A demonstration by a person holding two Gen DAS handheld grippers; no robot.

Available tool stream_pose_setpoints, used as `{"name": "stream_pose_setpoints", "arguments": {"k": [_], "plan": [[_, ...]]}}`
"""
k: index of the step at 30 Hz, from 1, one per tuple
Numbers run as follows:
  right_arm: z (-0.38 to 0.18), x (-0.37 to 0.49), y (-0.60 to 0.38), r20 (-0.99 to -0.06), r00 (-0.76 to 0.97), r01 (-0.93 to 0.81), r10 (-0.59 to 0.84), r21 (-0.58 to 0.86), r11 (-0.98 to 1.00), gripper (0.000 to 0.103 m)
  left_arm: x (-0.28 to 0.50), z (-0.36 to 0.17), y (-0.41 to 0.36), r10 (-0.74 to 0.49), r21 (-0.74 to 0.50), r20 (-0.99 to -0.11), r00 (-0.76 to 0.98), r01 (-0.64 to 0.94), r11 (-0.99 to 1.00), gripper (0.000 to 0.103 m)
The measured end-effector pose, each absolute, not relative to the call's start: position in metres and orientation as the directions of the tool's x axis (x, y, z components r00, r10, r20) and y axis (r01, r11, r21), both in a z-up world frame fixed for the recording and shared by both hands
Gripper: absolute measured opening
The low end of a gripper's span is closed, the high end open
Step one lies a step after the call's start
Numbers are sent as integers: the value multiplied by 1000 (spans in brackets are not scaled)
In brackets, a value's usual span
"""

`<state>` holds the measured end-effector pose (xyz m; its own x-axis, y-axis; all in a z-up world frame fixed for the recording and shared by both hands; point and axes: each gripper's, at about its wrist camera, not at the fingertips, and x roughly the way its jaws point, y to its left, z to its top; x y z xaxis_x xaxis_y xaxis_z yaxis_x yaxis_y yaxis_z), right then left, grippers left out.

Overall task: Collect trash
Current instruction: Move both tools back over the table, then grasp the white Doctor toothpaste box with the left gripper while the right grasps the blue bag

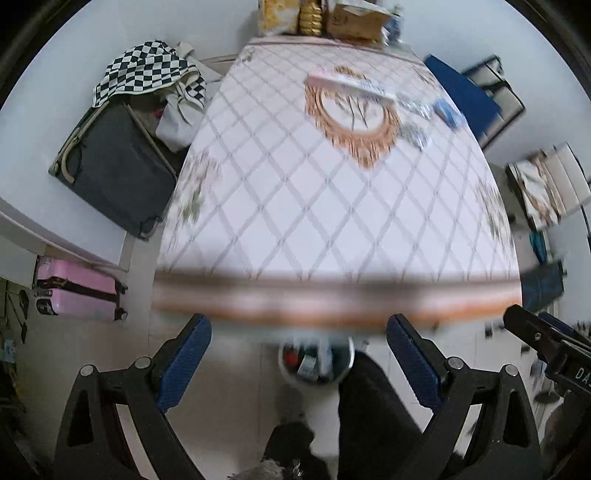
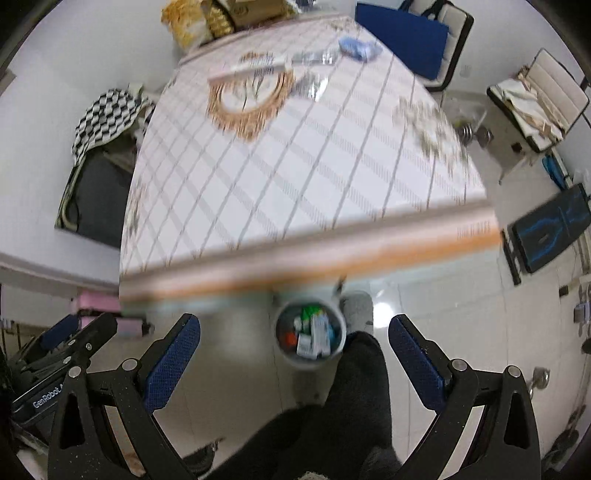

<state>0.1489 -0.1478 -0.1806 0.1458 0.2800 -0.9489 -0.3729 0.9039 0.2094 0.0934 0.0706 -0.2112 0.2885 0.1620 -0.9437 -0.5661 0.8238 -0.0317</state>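
Note:
A table (image 1: 295, 206) with a patterned white cloth fills both views (image 2: 295, 177). At its far end lie a long white and pink box (image 1: 351, 85) (image 2: 247, 70), clear silvery wrappers (image 1: 415, 107) (image 2: 314, 59) and a blue packet (image 1: 448, 110) (image 2: 358, 46). A round grey trash bin (image 2: 310, 332) with several pieces of trash in it stands on the floor by the table's near edge; it also shows in the left wrist view (image 1: 314, 362). My left gripper (image 1: 299, 365) is open and empty. My right gripper (image 2: 295, 363) is open and empty above the bin.
A dark open suitcase (image 1: 114, 170) with a checkered cloth (image 1: 147, 66) lies left of the table, a pink suitcase (image 1: 77, 291) nearer. Chairs (image 2: 539, 99) and a blue bag (image 2: 402, 37) stand on the right. Boxes and bags (image 1: 325, 18) sit at the table's far end. A dark trouser leg (image 2: 354, 398) is below.

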Motion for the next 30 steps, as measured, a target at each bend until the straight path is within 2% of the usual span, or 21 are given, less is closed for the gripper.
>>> {"name": "stream_pose_setpoints", "arguments": {"k": [2, 7, 17, 21, 25, 27, 28, 29, 30], "plan": [[-179, 194, -135, -948, 155, -374, 279, 205, 905, 103, 129, -211, 88, 160, -49, -942, 294, -594, 803, 102], [-187, 324, -114, -953, 162, -376, 256, 180, 909, 103, 226, -216, 129, 142, -80, -954, 263, -683, 726, 102], [-246, 608, -68, -973, 200, -356, 114, 37, 934, 103, 430, -279, 202, 28, -153, -979, 203, -813, 561, 102], [-288, 679, -41, -983, 174, -380, 55, -15, 925, 103, 482, -311, 229, -7, -149, -986, 169, -846, 513, 102], [-321, 707, -23, -988, 147, -395, 40, -22, 918, 102, 510, -337, 248, -43, -136, -990, 131, -882, 452, 101], [-334, 716, -16, -992, 123, -396, 39, -13, 918, 93, 511, -346, 258, -85, -201, -979, 183, -901, 384, 101], [-341, 720, -14, -993, 112, -396, 40, -7, 918, 85, 511, -348, 261, -102, -220, -975, 196, -908, 356, 100], [-346, 724, -13, -994, 101, -390, 41, -2, 921, 79, 510, -348, 263, -107, -235, -972, 211, -910, 342, 93], [-349, 726, -12, -994, 94, -385, 50, 10, 923, 75, 510, -345, 263, -103, -252, -968, 230, -903, 347, 77]]}}
